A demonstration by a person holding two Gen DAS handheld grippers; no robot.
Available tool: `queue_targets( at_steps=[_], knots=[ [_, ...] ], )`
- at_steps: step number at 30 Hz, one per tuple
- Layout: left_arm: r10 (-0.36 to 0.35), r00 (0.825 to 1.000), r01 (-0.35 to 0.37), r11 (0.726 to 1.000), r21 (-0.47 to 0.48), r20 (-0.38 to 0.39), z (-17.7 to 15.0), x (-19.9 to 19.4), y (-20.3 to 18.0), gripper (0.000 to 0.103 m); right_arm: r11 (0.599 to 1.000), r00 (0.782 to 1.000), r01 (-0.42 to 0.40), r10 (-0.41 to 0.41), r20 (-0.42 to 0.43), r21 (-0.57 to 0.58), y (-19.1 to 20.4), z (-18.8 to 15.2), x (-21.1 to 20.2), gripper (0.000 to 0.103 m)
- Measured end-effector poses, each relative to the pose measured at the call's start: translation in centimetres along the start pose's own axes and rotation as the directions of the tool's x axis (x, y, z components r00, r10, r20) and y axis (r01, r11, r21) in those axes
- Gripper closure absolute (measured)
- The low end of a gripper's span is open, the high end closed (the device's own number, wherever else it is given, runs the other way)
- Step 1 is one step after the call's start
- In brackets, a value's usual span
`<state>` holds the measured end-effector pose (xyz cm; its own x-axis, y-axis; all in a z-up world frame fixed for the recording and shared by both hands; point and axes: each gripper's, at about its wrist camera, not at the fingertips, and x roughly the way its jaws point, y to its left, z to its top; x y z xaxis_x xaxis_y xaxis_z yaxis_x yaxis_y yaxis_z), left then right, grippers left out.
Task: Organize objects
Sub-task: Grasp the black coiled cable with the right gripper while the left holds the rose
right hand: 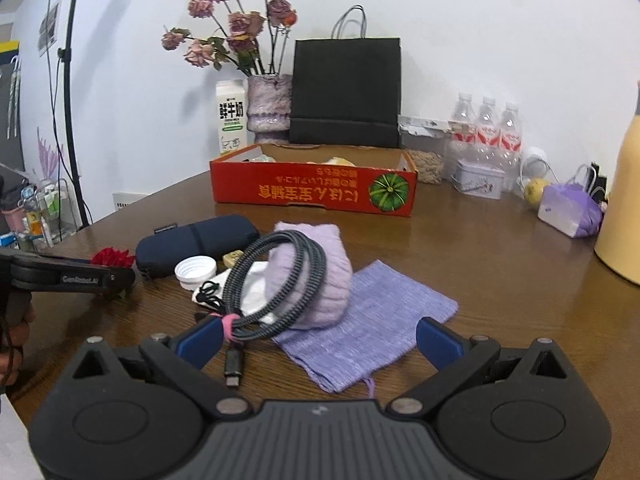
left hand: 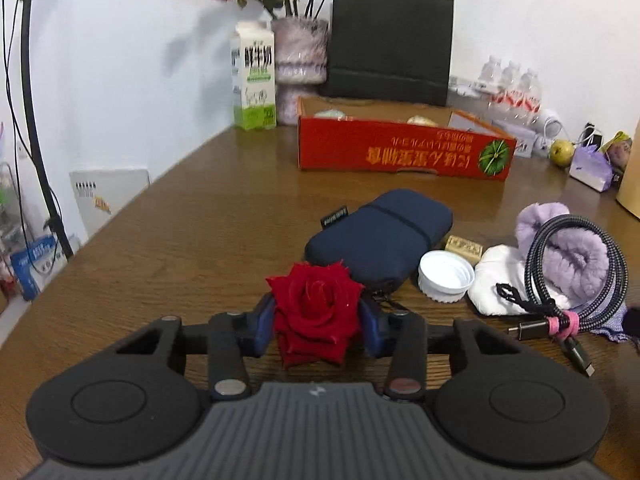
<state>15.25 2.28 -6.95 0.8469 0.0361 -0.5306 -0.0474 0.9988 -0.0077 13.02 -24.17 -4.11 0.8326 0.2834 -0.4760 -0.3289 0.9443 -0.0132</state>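
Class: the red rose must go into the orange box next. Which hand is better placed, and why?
Left. The left claw is already closed on the red rose, facing the orange box. The right claw is open over the coiled cable.

Both of my wrist views are looking evenly lit, soft indoor light, nothing dim. The brown table (left hand: 192,216) is picking up pale glare streaks, strongest just in front of the red box (left hand: 400,152). The dried flowers (right hand: 236,28) are throwing a soft grey shadow onto the white wall (right hand: 500,32). Fisheye is bending everything near the edges, and the corners are going black. Far stuff is coming out slightly smeared in the left view, while the right one is looking a bit sharper.
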Motion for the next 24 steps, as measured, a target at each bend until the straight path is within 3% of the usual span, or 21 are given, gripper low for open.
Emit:
queue_targets(
  at_steps=[4,12,18,24],
  knots=[
    [0.009,0.999,-0.01,0.999,0.037,0.031,0.0,-0.4,0.5,0.059,0.998,0.997,0.058,-0.057,0.044,-0.028,1.1,0.7,0.3,0.0],
    [0.012,0.998,-0.012,1.0,0.015,0.057,0.2,-0.1,2.7,0.059,0.984,0.993,0.118,-0.113,0.045,-0.134,4.5,1.6,3.1,0.0],
    [-0.051,0.997,0.05,0.999,0.018,0.057,0.2,-0.1,3.0,0.06,0.961,0.983,0.179,-0.168,0.072,-0.21,7.2,1.7,4.8,0.0],
    [-0.071,0.997,0.072,0.997,-0.039,0.028,0.3,0.5,3.8,0.06,0.931,0.974,0.227,-0.222,0.052,-0.287,8.7,1.6,6.0,0.001]
  ],
)
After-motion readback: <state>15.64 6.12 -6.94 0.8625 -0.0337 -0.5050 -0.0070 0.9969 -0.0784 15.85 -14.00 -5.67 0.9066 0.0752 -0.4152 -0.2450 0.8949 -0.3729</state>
